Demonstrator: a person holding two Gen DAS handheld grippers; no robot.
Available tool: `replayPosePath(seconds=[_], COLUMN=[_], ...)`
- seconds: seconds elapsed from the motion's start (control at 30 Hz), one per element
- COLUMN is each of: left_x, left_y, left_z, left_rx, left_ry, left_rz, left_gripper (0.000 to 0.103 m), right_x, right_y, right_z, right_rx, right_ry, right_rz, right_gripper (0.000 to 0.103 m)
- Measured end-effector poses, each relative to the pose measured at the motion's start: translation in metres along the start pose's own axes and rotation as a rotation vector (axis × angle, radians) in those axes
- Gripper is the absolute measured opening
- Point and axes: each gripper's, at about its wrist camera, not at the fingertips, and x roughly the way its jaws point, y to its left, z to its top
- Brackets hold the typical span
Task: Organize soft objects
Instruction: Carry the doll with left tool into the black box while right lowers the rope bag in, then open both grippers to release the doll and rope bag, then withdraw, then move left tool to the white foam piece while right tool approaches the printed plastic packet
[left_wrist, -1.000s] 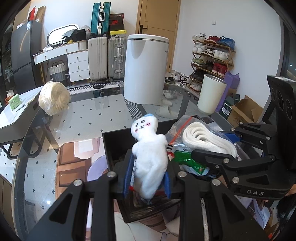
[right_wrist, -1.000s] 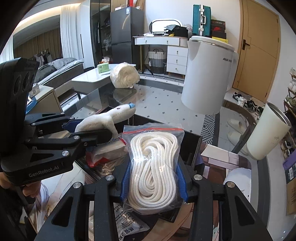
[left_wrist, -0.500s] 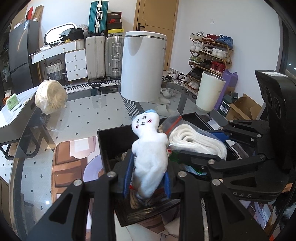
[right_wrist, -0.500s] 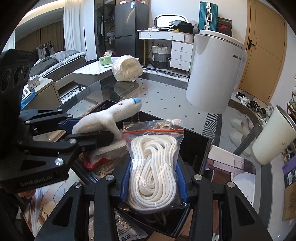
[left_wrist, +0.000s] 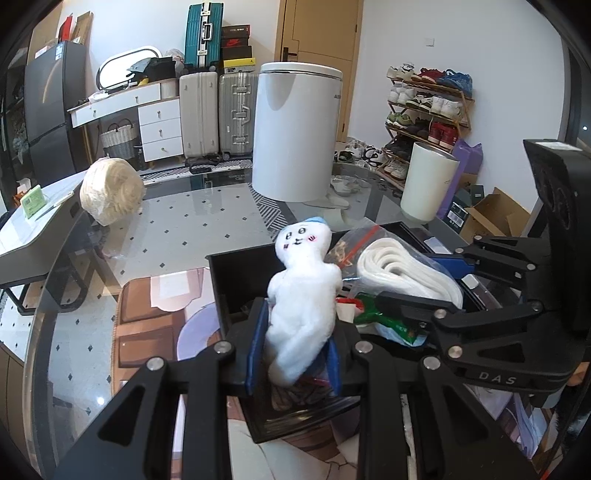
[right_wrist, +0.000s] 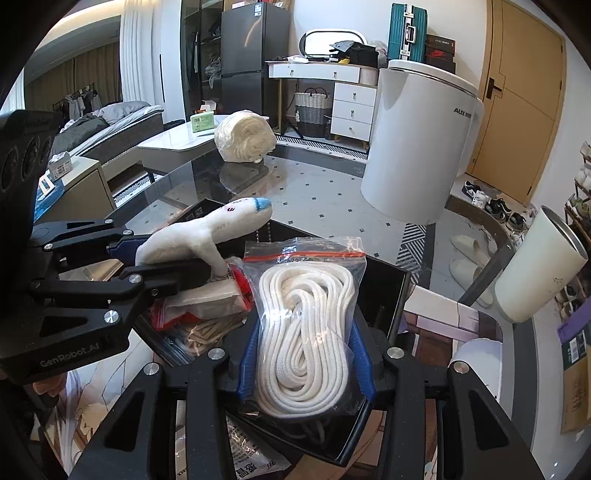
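Plush toy (left_wrist: 301, 291) sat clamped in the left gripper (left_wrist: 293, 354) over the black bin's (left_wrist: 236, 280) left side, bagged rope (right_wrist: 306, 325) clamped in the right gripper (right_wrist: 304, 356) over its right side, neither released yet, some bags already inside.

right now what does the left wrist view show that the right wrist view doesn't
Only the left wrist view shows the plush's face, the shoe rack and the cardboard box. Only the right wrist view shows the rope bag face-on, the bed and a printed packet under the bin. Both show the black bin, white canister, cup and yarn bundle.
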Motion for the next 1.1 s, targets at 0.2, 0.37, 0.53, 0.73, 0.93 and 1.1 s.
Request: replayPosePath(seconds=[0.2, 0.37, 0.53, 0.73, 0.93, 1.1], left_x=[0.002, 0.0, -0.013, -0.033, -0.057, -0.068], left_y=[-0.004, -0.005, -0.01, -0.016, -0.019, -0.019], left_z=[-0.002, -0.003, -0.008, -0.02, -0.037, -0.05], left_rx=[0.035, 0.025, 0.037, 0.044, 0.021, -0.011], left_ry=[-0.004, -0.007, -0.018, -0.055, -0.109, -0.117], left_rz=[0.039, 0.047, 0.026, 0.054, 0.093, 0.09], left_gripper=[0.027, 0.036, 0.055, 0.061, 0.101, 0.103], right_x=[-0.011, -0.029, -0.055, -0.069, -0.08, -0.084], right_y=[-0.001, -0.003, -0.007, -0.011, -0.005, 0.005], right_z=[-0.003, -0.01, -0.024, -0.043, -0.06, -0.068], right_rx=[0.013, 0.031, 0.072, 0.122, 0.159, 0.156], right_ry=[-0.049, -0.079, -0.146, -0.136, -0.13, -0.117], right_rz=[-0.019, -0.026, -0.055, -0.098, -0.059, -0.044], right_gripper=[0.051, 0.056, 0.085, 0.102, 0.102, 0.102])
